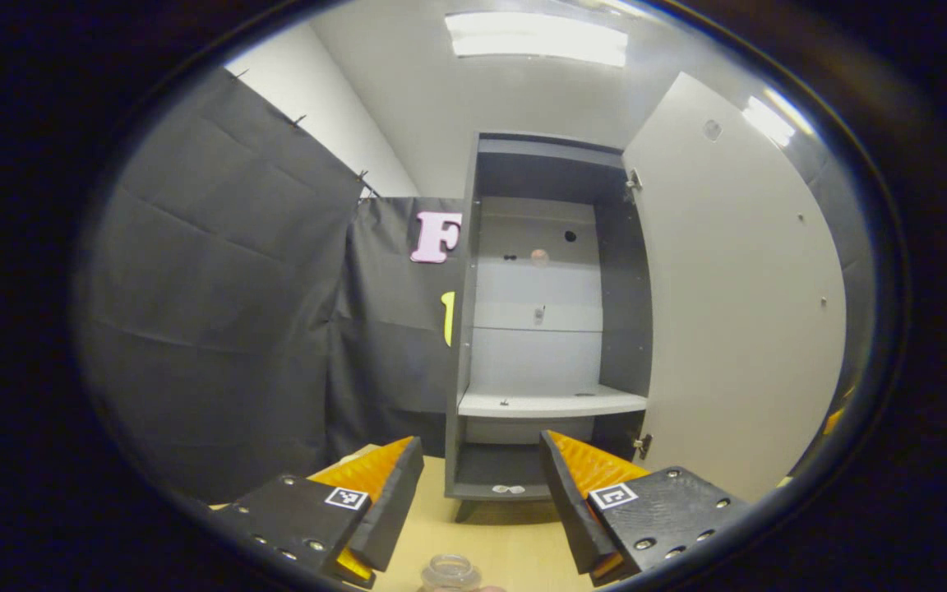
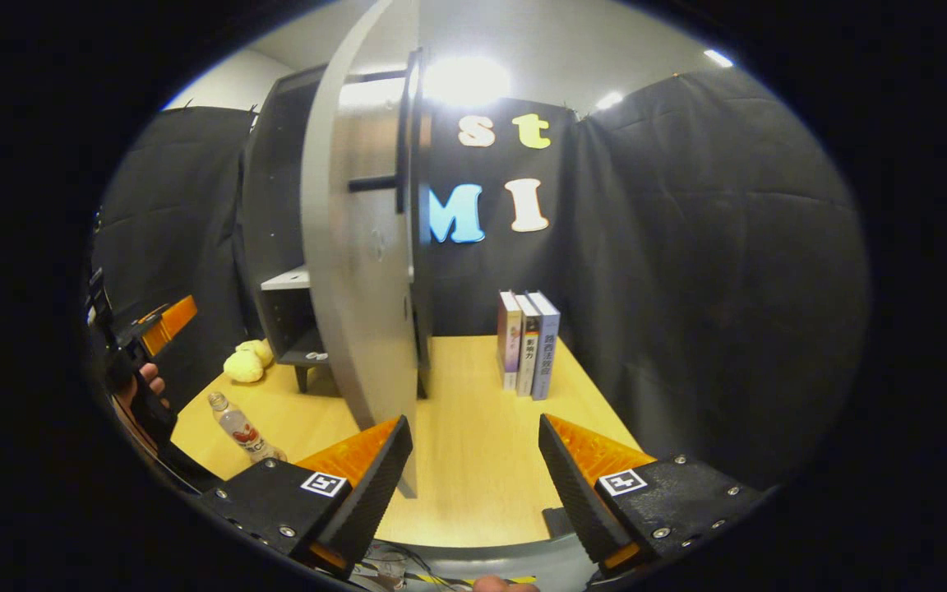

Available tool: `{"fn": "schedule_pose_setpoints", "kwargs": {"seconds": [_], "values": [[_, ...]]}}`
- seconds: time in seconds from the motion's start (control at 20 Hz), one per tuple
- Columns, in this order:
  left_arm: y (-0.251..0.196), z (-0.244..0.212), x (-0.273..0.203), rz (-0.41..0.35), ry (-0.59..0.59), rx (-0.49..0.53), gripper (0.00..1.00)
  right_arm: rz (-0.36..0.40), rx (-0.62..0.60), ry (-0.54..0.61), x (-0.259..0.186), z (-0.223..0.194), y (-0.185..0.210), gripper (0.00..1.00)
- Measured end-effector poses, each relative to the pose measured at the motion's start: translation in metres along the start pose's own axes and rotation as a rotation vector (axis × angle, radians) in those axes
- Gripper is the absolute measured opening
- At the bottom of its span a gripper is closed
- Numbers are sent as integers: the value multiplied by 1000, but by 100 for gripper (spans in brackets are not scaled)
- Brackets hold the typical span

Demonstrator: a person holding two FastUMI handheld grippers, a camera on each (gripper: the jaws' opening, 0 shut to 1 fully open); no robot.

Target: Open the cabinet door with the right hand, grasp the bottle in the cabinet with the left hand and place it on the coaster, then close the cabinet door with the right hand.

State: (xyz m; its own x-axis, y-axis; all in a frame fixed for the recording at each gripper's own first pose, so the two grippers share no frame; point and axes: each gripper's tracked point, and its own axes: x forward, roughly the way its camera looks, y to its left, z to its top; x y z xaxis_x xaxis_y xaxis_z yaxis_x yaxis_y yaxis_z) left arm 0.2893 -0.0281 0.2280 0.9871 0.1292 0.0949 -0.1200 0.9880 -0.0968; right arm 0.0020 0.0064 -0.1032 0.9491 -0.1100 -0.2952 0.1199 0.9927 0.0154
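Left tongs (image 1: 482,493) spread wide, nothing btwn the fingers, pointed straight at the cabinet (image 1: 547,329), w/ the wooden surface (image 1: 494,543) under them. Cabinet door (image 1: 736,312) swung fully open to the right of the opening; inside I see a pale shelf (image 1: 552,403) w/ only a few tiny specks on it and a darker bottom compartment below. Bottle (image 1: 450,571) is out of the cabinet, its clear neck and rim poking up at the very bottom edge of my left gripper view, just under the gap btwn my fingers, not touched by either. Can't make out a coaster under it from here. Right tongs (image 2: 473,485) also spread, gripping nothing, hovering above the near edge of the surface (image 2: 473,427). Door (image 2: 358,271) seen edge-on right ahead, its lower corner just beside my left finger (image 2: 358,485), can't tell if touching. In my right gripper view the bottle (image 2: 239,427) stands tilted-looking on the surface, well left of the door, near the surface's front-left edge. Beyond it my other hand (image 2: 140,390) holds the left tongs (image 2: 163,322) up, apart from the bottle. Yellow plush (image 2: 245,362) sits by the cabinet foot. Three books (image 2: 528,345) stand upright at the back, right of the door.
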Motion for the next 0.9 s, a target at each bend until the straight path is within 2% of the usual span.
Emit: {"fn": "schedule_pose_setpoints", "kwargs": {"seconds": [0.1,0.2,0.4,0.45,0.5,0.55,0.6,0.75,0.8,0.85,0.9], "values": [[-12,17,2,-24,17,31,82,-29,25,-65,7,36,-12,95],[-26,33,1,-51,31,47,87,-21,58,-148,12,78,-12,95],[-47,69,-5,-79,16,83,84,25,76,-284,12,135,1,95],[-50,72,-6,-78,26,97,82,19,64,-300,13,140,2,95],[-51,67,-4,-67,57,111,87,15,42,-309,13,143,2,92],[-54,60,-4,-70,90,112,82,25,21,-302,16,140,5,93],[-61,56,-3,-84,107,96,82,35,23,-297,16,140,7,93],[-63,58,4,-104,102,71,81,54,38,-267,13,139,17,91],[-61,57,7,-113,103,75,87,59,39,-263,12,140,22,91],[-59,57,11,-120,103,81,81,67,43,-258,10,139,30,91],[-55,57,14,-121,104,86,81,78,49,-253,9,139,39,91]]}}
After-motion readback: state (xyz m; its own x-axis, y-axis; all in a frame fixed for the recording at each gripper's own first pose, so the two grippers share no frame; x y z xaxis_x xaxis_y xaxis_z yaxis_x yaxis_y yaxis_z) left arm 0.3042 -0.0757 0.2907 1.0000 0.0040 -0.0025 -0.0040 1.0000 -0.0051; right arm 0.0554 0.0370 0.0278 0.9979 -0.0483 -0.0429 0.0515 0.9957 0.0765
